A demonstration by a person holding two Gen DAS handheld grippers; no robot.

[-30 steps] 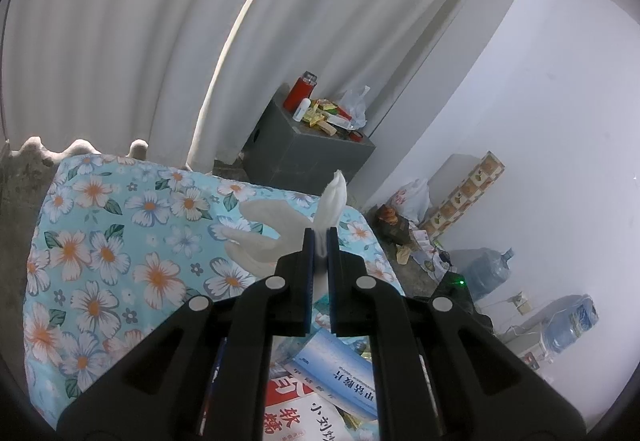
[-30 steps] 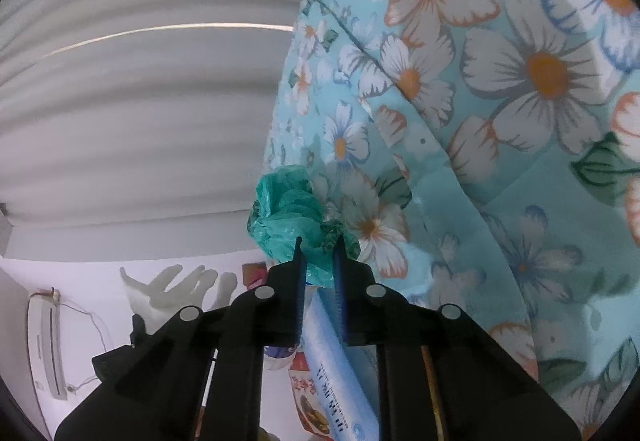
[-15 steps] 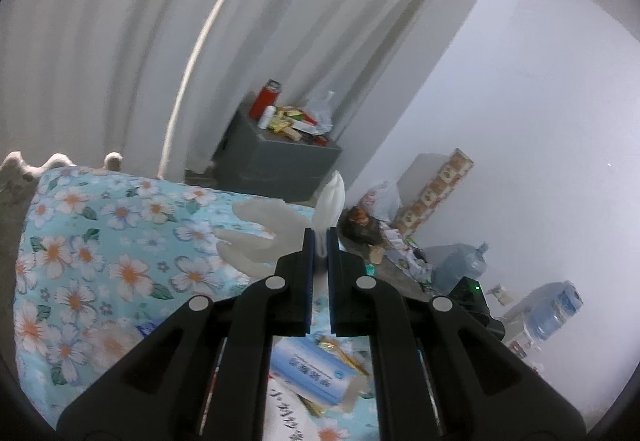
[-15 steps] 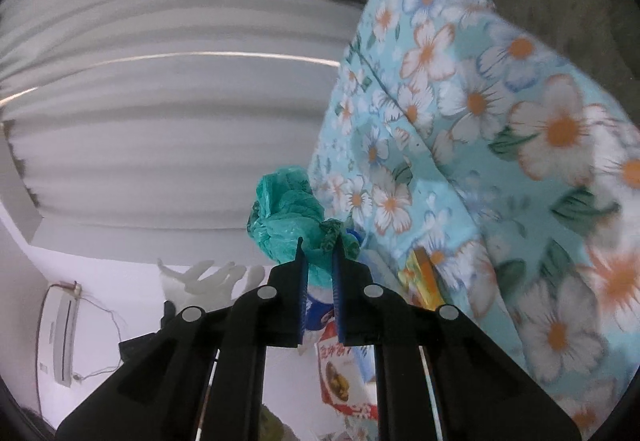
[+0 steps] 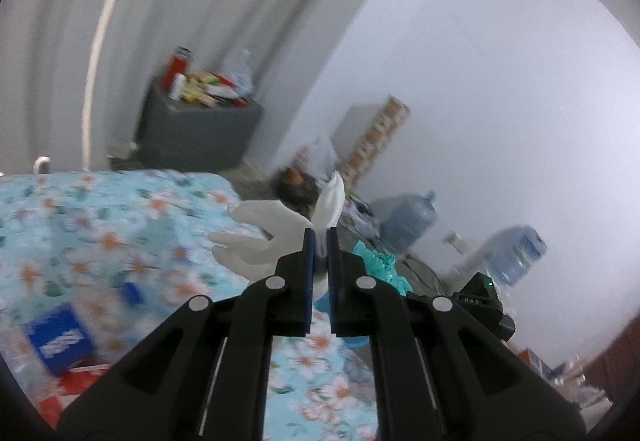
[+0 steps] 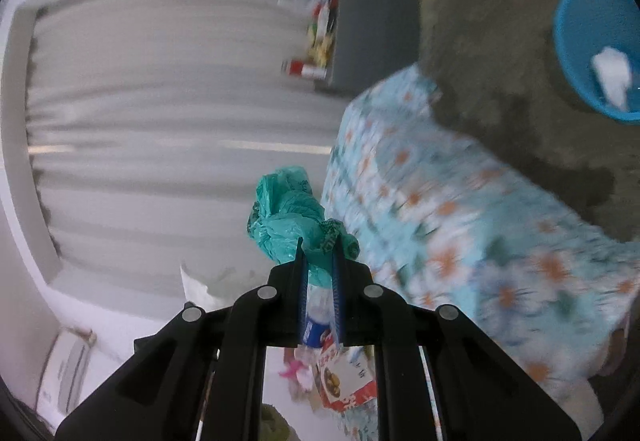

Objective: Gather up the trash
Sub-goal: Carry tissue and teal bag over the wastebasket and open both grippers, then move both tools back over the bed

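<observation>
My left gripper (image 5: 319, 237) is shut on a white disposable glove (image 5: 264, 237), held in the air above the flowered tablecloth (image 5: 100, 225). My right gripper (image 6: 319, 247) is shut on a crumpled green plastic bag (image 6: 286, 217), held off the edge of the cloth-covered table (image 6: 460, 225). The green bag also shows in the left wrist view (image 5: 378, 267), just right of the left fingers. A blue trash basket (image 6: 580, 53) with white paper in it stands on the floor at the upper right of the right wrist view.
Snack packets and a blue box (image 5: 58, 337) lie on the table. A grey cabinet (image 5: 196, 133) with bottles stands by the curtain. Water jugs (image 5: 408, 221) and boxes stand along the white wall. The floor (image 6: 500, 41) is bare concrete.
Both grippers have lifted and swung away from the table, each still holding its item. The blue basket has come into the right wrist view.
</observation>
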